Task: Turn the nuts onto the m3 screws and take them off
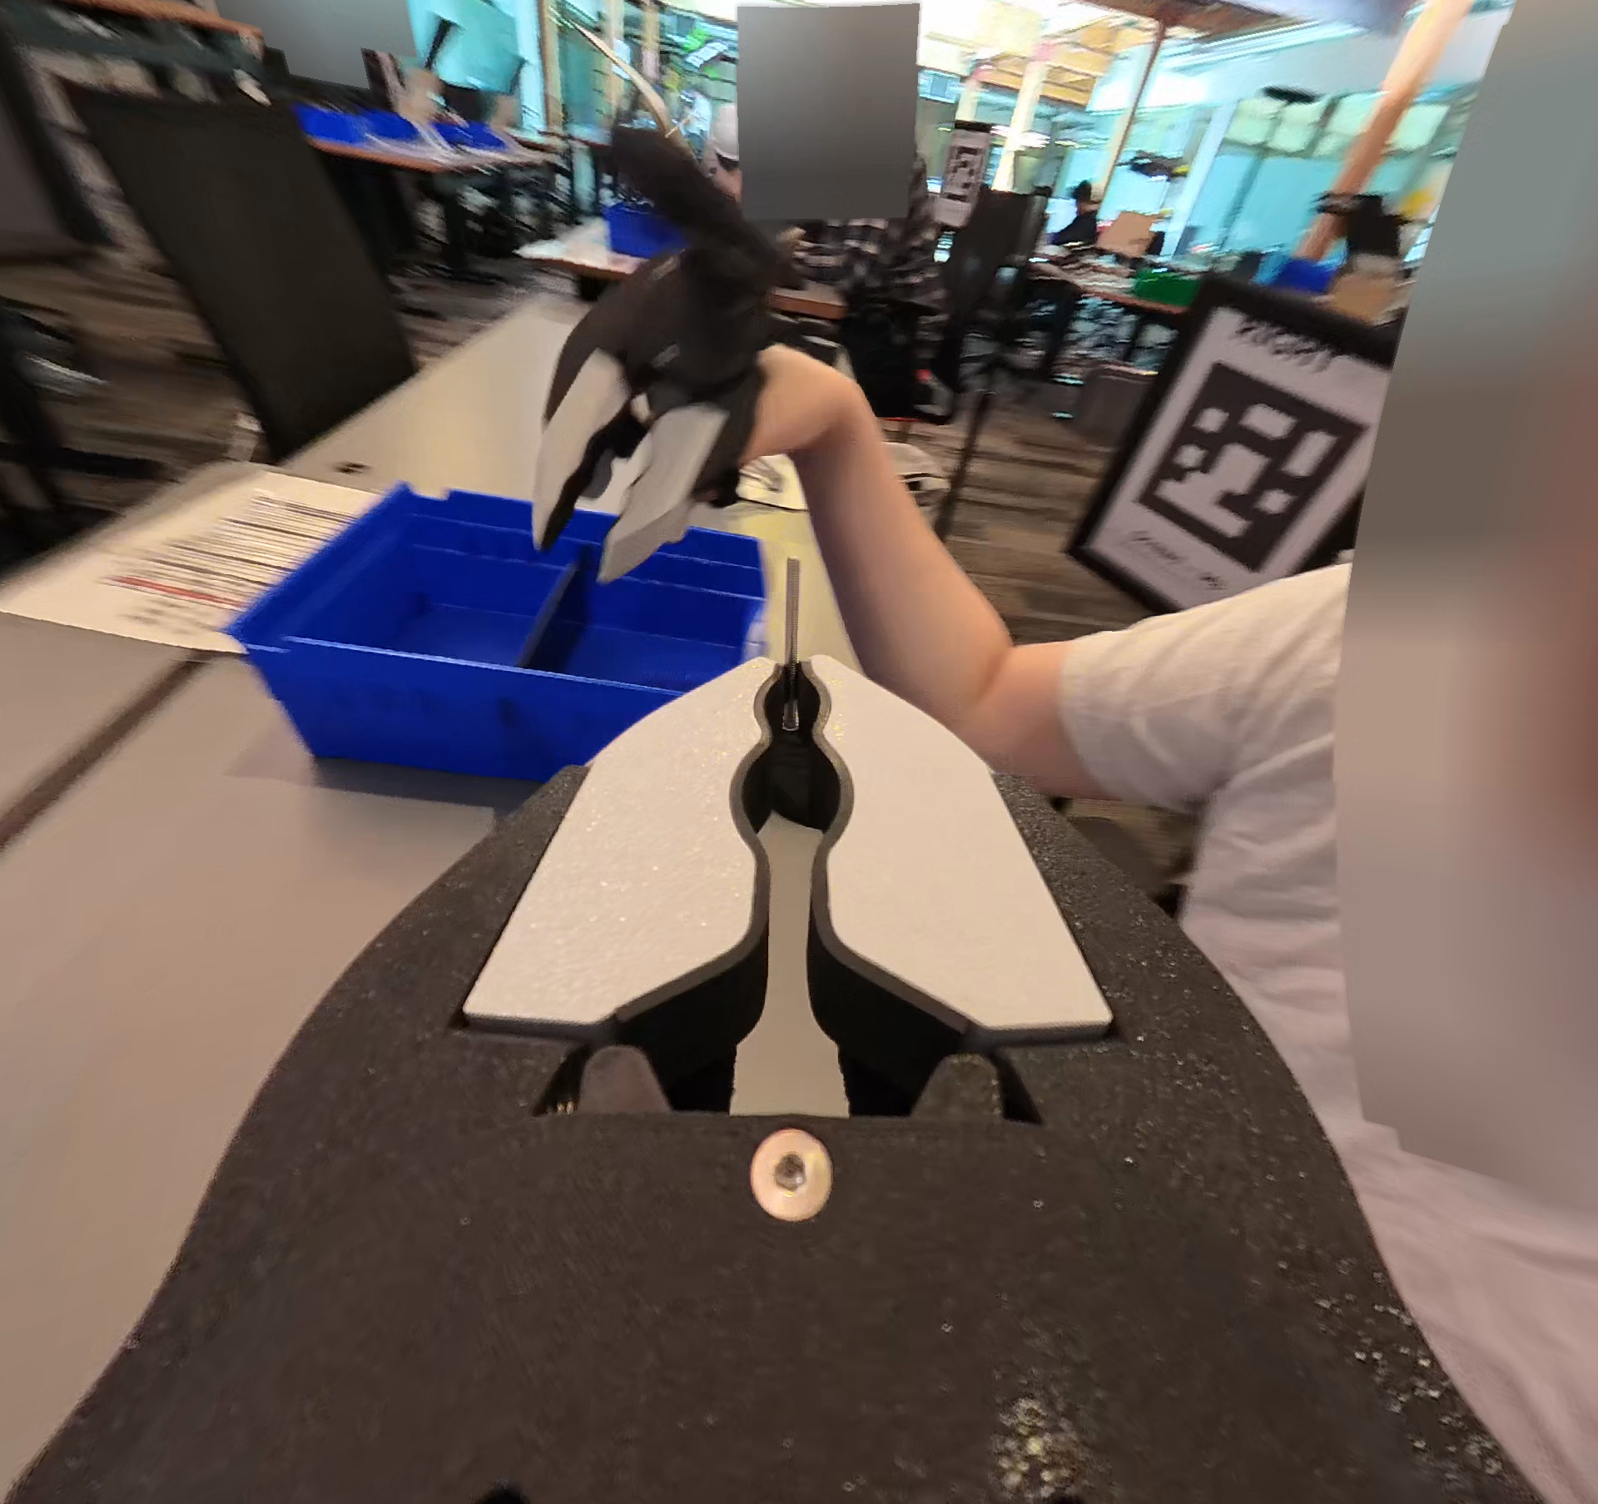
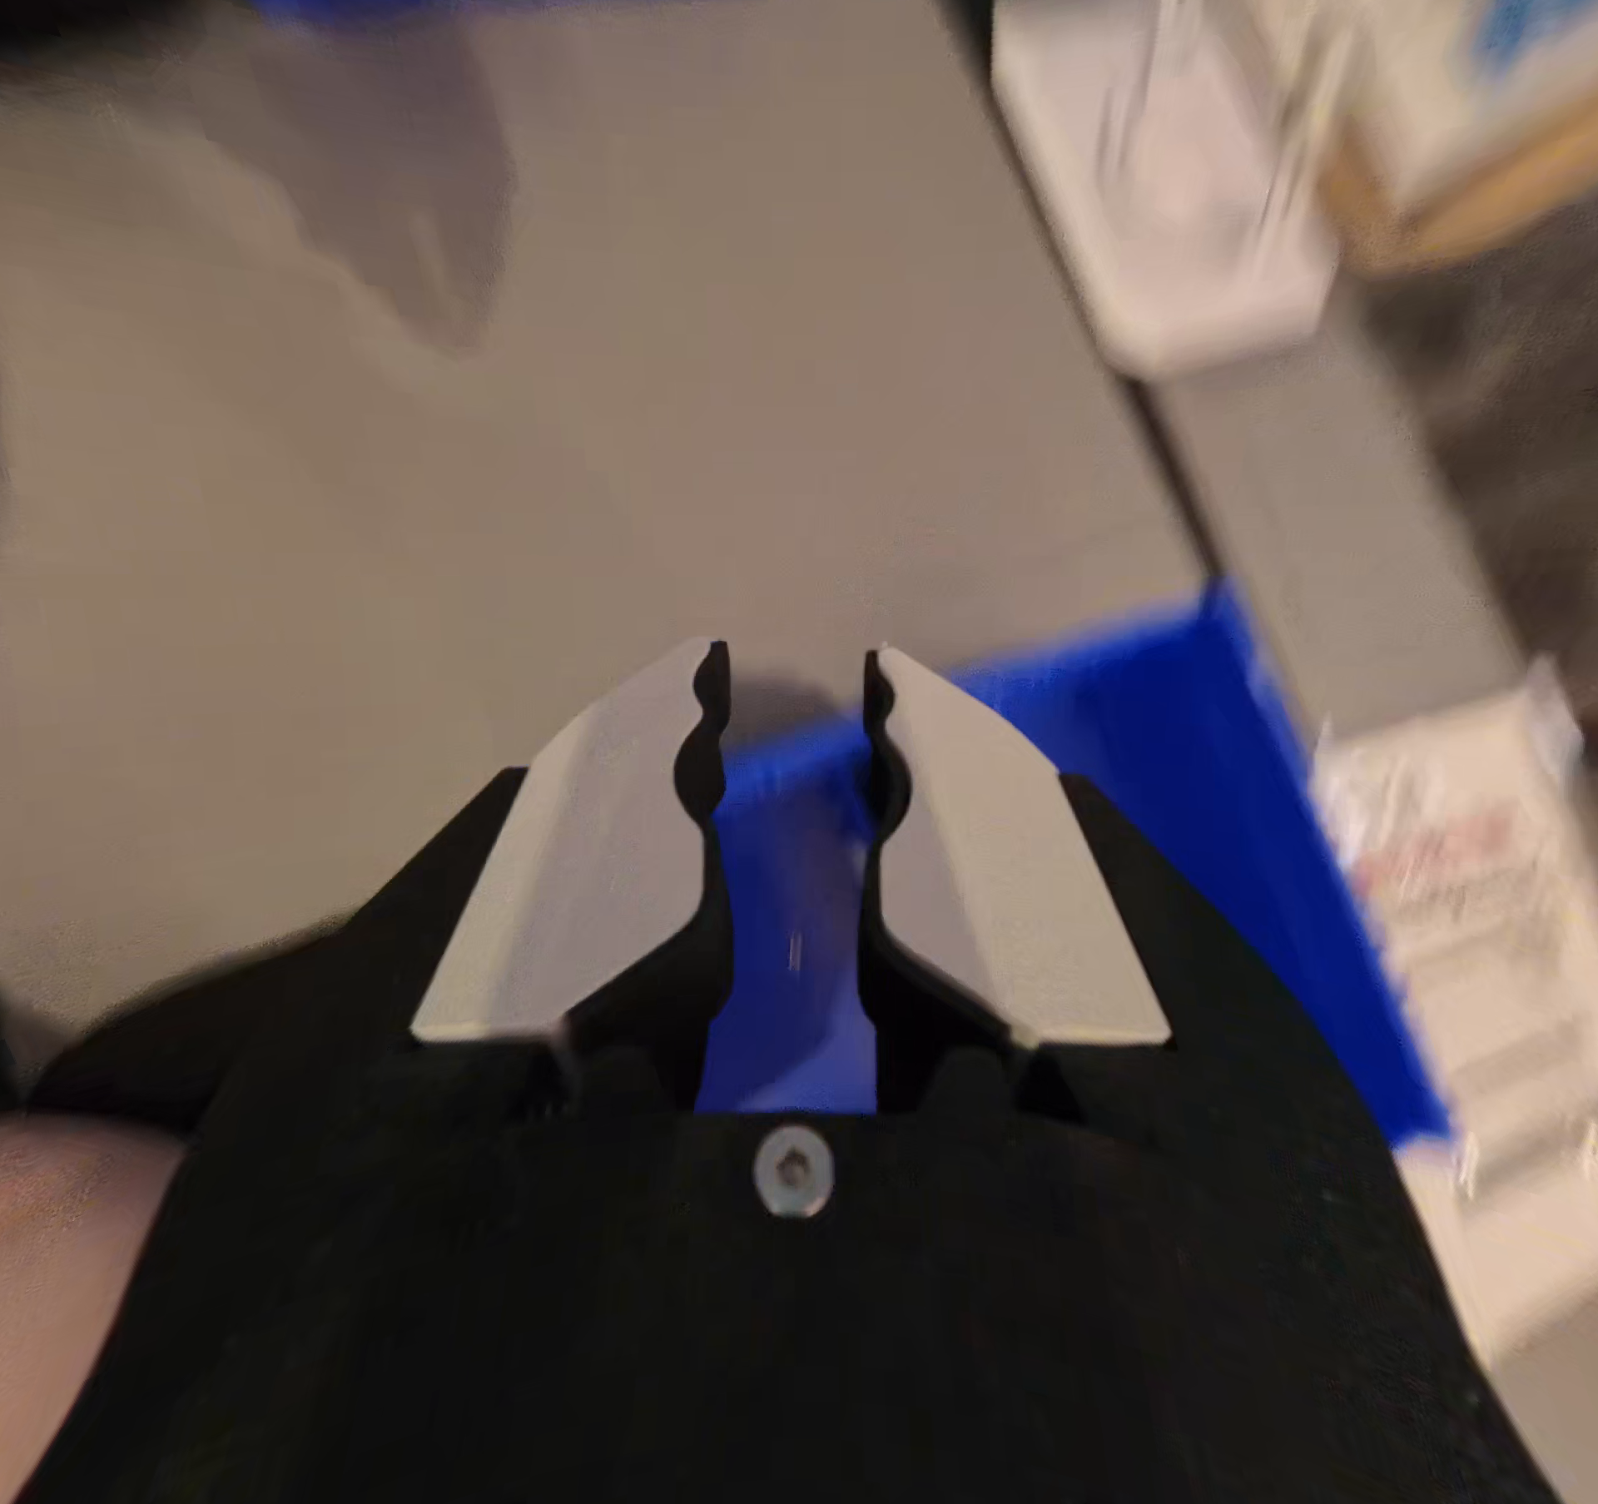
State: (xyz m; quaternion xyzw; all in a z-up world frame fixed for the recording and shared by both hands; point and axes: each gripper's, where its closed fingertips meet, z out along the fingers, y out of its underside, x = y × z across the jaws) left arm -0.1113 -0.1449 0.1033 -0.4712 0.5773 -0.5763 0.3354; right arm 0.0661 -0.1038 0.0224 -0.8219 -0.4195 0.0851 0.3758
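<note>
My left gripper (image 1: 792, 667) is shut on a thin M3 screw (image 1: 792, 606), whose threaded shaft sticks straight out past the fingertips. No nut shows on it. My right gripper (image 2: 796, 654) is open and empty; in the left wrist view it (image 1: 575, 550) hangs tips-down over the blue divided bin (image 1: 484, 693). The right wrist view is blurred: the bin (image 2: 1150, 710) lies under its fingers, and a small pale sliver (image 2: 794, 948) shows on the bin floor between them. I cannot tell what it is.
The grey table (image 1: 173, 900) bears the bin. A printed paper sheet (image 1: 207, 546) lies behind the bin at the left. A framed black-and-white marker board (image 1: 1245, 459) stands at the right. A person's bare arm (image 1: 899, 589) and white sleeve cross the right side. Tip to tip, the grippers are about 20 cm apart.
</note>
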